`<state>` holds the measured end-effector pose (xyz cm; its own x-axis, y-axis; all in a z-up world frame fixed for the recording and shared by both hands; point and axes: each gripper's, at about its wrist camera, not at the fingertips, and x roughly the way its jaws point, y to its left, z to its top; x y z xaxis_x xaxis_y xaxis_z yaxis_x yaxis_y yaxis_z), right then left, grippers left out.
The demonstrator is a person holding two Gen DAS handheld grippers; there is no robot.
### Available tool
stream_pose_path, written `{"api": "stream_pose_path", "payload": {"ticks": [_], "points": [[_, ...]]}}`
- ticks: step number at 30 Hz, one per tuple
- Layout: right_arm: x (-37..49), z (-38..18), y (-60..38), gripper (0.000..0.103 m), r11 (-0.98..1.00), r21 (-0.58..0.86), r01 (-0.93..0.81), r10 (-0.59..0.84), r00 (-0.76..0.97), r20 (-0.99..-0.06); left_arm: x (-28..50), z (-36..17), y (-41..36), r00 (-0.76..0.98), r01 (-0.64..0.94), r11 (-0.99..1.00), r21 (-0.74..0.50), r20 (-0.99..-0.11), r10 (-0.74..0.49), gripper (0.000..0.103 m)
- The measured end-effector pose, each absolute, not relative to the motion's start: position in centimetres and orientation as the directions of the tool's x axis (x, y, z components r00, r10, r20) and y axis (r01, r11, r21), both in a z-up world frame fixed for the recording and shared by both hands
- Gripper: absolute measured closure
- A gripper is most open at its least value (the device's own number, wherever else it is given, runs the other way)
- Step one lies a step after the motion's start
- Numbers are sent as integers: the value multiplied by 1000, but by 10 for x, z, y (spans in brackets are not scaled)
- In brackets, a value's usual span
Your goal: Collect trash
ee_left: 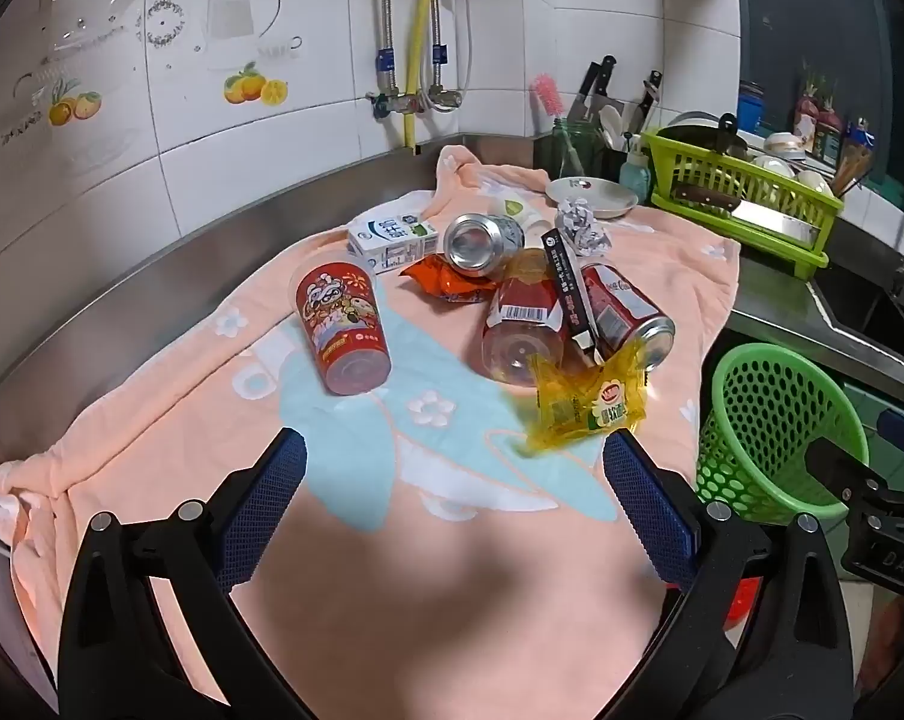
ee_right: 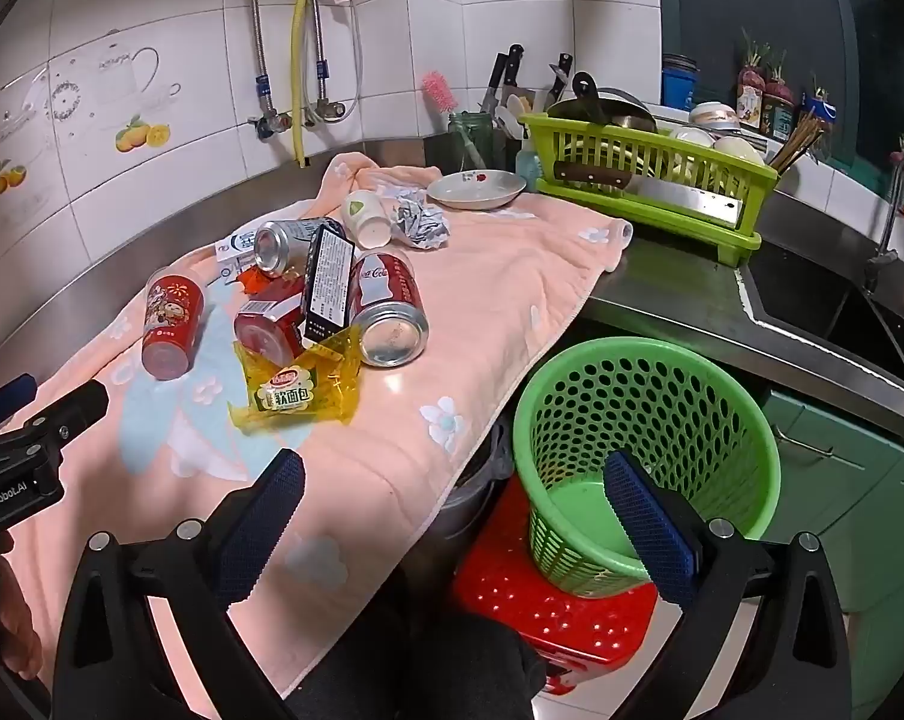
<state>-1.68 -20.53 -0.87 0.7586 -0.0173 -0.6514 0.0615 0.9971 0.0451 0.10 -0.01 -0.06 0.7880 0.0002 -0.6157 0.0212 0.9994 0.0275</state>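
— Both tongs, left tongs (ee_left: pixel 454 468) and right tongs (ee_right: pixel 454 489), spread wide, empty. Why?
— Ready for trash (ee_left: pixel 511 294) heaped on the tabletop towel (ee_left: pixel 392 570); green basket (ee_right: pixel 649 420) waits beside its edge.

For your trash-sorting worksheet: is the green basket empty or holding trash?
Empty: the green basket shows only bare floor inside, right wrist view.

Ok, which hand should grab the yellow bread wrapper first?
Probably left. The yellow wrapper lies just ahead of the open left claw, on the towel. The open right claw hangs over the towel's edge, nearer the green basket.
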Motion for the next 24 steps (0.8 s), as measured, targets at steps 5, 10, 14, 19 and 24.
{"api": "stream_pose_path", "payload": {"ticks": [5,10,14,19,24], "points": [[-17,-9,-205,6,997,47,60,-15,759,-651,1,0,0,797,20,1000,24,-604,-1,5],[-17,-9,-205,6,997,48,60,-15,759,-651,2,-1,2,798,14,1000,23,-603,2,5],[-17,-9,-204,6,997,47,60,-15,760,-650,3,0,5,795,10,1000,14,-607,1,5],[-17,-9,-204,6,997,48,60,-14,760,-649,0,0,5,797,2,1000,18,-603,9,5],[-18,-8,-206,6,997,48,59,-14,760,-650,2,1,6,798,-1,1000,14,-603,9,5]]}}
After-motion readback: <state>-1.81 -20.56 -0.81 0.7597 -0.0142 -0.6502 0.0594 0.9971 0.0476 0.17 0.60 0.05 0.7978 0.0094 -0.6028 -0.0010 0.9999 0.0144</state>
